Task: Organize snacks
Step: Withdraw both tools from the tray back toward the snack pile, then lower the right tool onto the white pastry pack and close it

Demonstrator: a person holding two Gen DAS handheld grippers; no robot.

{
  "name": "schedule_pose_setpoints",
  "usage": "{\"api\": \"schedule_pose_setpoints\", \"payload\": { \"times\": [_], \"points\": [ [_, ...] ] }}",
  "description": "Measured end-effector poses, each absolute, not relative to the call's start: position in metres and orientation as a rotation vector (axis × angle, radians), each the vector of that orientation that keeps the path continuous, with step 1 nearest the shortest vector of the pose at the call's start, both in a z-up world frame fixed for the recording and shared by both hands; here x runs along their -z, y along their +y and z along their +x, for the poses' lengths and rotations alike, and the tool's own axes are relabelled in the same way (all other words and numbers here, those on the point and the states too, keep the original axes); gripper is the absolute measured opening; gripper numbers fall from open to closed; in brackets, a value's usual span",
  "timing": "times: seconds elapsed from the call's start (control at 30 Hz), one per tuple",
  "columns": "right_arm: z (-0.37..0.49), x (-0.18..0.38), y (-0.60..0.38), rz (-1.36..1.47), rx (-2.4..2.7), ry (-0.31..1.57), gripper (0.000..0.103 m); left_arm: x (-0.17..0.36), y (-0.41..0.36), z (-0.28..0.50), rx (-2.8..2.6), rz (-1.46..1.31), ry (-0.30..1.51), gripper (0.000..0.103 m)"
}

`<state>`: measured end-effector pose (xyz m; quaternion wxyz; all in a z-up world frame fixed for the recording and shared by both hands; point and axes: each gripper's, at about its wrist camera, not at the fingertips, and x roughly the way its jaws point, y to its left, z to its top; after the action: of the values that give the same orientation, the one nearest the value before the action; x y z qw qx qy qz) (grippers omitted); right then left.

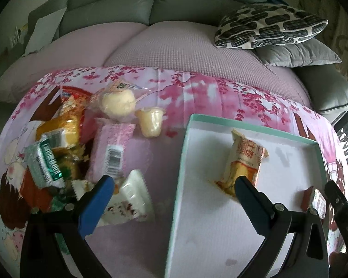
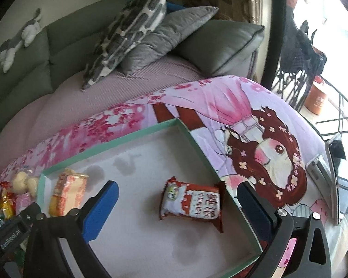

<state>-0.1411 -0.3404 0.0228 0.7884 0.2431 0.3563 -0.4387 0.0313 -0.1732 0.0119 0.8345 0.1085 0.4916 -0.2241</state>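
Saw two grippers, one tray and a heap of snacks on a counter (image 2: pixel 255 106) with a pink cartoon cloth.

Left gripper (image 1: pixel 174 185): jaws wide apart, nothing between them, up over the left edge of the tray, between the heap and the tray. Right gripper (image 2: pixel 177 197): jaws wide apart too, nothing held, up over the red packet.

Tray (image 1: pixel 185 143): white inside, green rim, flat on the cloth. Counted two snacks in it. One orange packet (image 1: pixel 242 159) near the left side of the tray. One red packet (image 2: pixel 191 202) with white writing near the right wall, well apart from the orange one.

Heap of snacks (image 1: pixel 65 153) just left of the tray, on the cloth. Hard to count it all, since packets lay on top of each other. Could pick out one pink packet (image 1: pixel 111 148) with a bar code, one white packet (image 1: pixel 132 197) near the left finger, one green and white packet (image 1: pixel 44 164), one yellow packet (image 1: pixel 60 129), one round bun (image 1: pixel 118 103) in a clear bag, and one small jelly cup (image 1: pixel 150 121) standing alone just beside the heap.

Behind the counter: one grey sofa (image 1: pixel 118 4), two pillows on it, one spotted pillow (image 1: pixel 271 25) on top of one plain grey pillow (image 1: pixel 297 55). One toy dog (image 2: pixel 20 39) on the sofa back.
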Motion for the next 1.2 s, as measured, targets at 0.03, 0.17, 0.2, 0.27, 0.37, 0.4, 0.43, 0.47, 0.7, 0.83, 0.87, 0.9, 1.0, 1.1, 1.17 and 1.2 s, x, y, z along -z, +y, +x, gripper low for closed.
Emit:
{"api": "schedule_pose_setpoints", "payload": {
  "times": [0.03, 0.17, 0.2, 0.27, 0.37, 0.4, 0.43, 0.47, 0.7, 0.83, 0.87, 0.9, 1.0, 1.1, 1.17, 1.2],
  "points": [
    [-0.14, -0.024, -0.338, 0.525, 0.933, 0.77, 0.103, -0.013, -0.169, 0.031, 0.466, 0.236, 1.043, 0.103],
    [-0.133, -0.032, -0.324, 0.513, 0.888, 0.76, 0.103, -0.018, -0.149, 0.033, 0.425, 0.249, 1.047, 0.103],
    [-0.131, -0.035, -0.32, 0.509, 0.875, 0.749, 0.103, -0.02, -0.143, 0.032, 0.412, 0.257, 1.039, 0.103],
    [-0.127, -0.039, -0.313, 0.522, 0.834, 0.727, 0.103, -0.025, -0.13, 0.031, 0.382, 0.269, 1.016, 0.103],
    [-0.117, -0.04, -0.301, 0.548, 0.748, 0.721, 0.103, -0.027, -0.108, 0.034, 0.332, 0.255, 1.016, 0.103],
    [-0.111, -0.04, -0.295, 0.542, 0.723, 0.728, 0.103, -0.027, -0.099, 0.035, 0.309, 0.243, 1.022, 0.103],
    [-0.107, -0.039, -0.29, 0.535, 0.704, 0.734, 0.103, -0.027, -0.09, 0.038, 0.276, 0.231, 1.028, 0.103],
    [-0.102, -0.039, -0.284, 0.53, 0.68, 0.741, 0.103, -0.028, -0.082, 0.039, 0.247, 0.224, 1.03, 0.103],
    [-0.077, -0.037, -0.243, 0.498, 0.564, 0.749, 0.103, -0.035, -0.028, 0.048, 0.096, 0.162, 1.029, 0.103],
    [-0.067, -0.035, -0.22, 0.504, 0.46, 0.747, 0.103, -0.037, -0.007, 0.05, 0.045, 0.143, 1.033, 0.103],
    [-0.064, -0.035, -0.215, 0.505, 0.435, 0.747, 0.103, -0.037, -0.001, 0.051, 0.037, 0.137, 1.04, 0.103],
    [-0.06, -0.035, -0.209, 0.504, 0.406, 0.754, 0.103, -0.036, 0.003, 0.053, 0.029, 0.129, 1.045, 0.103],
    [-0.05, -0.029, -0.195, 0.513, 0.362, 0.806, 0.103, -0.034, 0.018, 0.056, 0.007, 0.117, 1.058, 0.103],
    [-0.042, -0.023, -0.178, 0.464, 0.328, 0.842, 0.103, -0.03, 0.03, 0.061, -0.011, 0.129, 1.071, 0.103],
    [-0.038, -0.018, -0.17, 0.442, 0.319, 0.859, 0.103, -0.026, 0.036, 0.064, -0.011, 0.134, 1.084, 0.103],
    [-0.037, -0.016, -0.168, 0.441, 0.309, 0.866, 0.103, -0.025, 0.039, 0.066, -0.006, 0.131, 1.093, 0.103]
  ]
}}
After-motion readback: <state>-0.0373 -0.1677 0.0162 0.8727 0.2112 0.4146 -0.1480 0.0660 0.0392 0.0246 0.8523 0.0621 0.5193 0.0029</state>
